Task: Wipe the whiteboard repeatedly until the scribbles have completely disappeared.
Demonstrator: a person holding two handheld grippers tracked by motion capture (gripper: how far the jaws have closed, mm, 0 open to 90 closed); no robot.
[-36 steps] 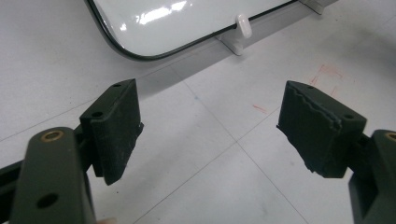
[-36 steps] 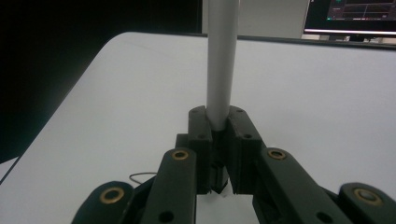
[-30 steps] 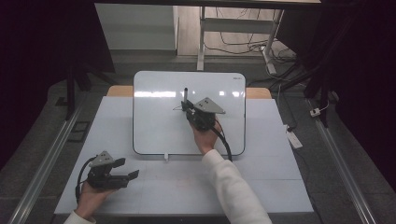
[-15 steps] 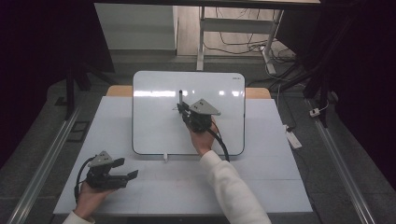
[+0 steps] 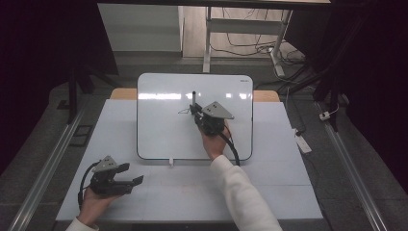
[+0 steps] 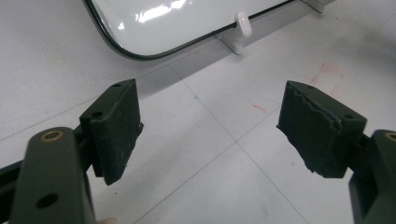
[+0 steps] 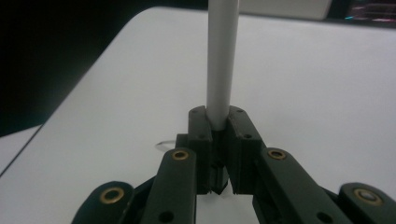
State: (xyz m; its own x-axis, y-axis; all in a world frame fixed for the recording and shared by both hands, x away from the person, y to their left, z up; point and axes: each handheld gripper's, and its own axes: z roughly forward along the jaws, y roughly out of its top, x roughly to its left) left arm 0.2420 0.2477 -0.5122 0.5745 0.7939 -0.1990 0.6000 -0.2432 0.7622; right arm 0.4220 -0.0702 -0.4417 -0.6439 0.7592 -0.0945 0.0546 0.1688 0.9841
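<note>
Surface: white table top [image 5: 159, 187] sitting on a grey floor, dark curtains hanging on both sides, a metal rail [image 5: 45, 166] running along the left of the table and another along the right. White desk frame [image 5: 208, 36] and loose cables [image 5: 250, 45] lying on the floor behind the table. White power strip [image 5: 304, 143] lying on the floor just off the right edge.

Left: left gripper [image 5: 126, 184] resting low on the table near the front-left corner, held in the left hand [image 5: 94, 204], well apart from the whiteboard. In the left gripper view its pads [image 6: 119, 123] are standing wide apart with nothing between them, bare table under them, faint red marks [image 6: 327, 74] showing on the table to the right.

Centre: whiteboard [image 5: 163, 130] lying flat on the table, black-rimmed, glare running across its far half. Small white clip [image 5: 170, 162] sitting at its near edge; same clip [image 6: 243, 23] is showing in the left gripper view by the board's rounded corner.

Right of centre: right gripper [image 5: 196, 111] hovering over the middle of the board, right hand [image 5: 214, 142] behind it, white sleeve [image 5: 240, 192] coming in from the bottom. Marker [image 5: 194, 98] is sitting between the fingertips, sticking up past them. In the right gripper view the pads [image 7: 201, 135] are pinching the white barrel of the marker [image 7: 222, 60] from both sides. A small dark line drawing [image 5: 183, 111] is showing on the board just left of the fingertips. Cannot tell whether the tip is touching the board.
</note>
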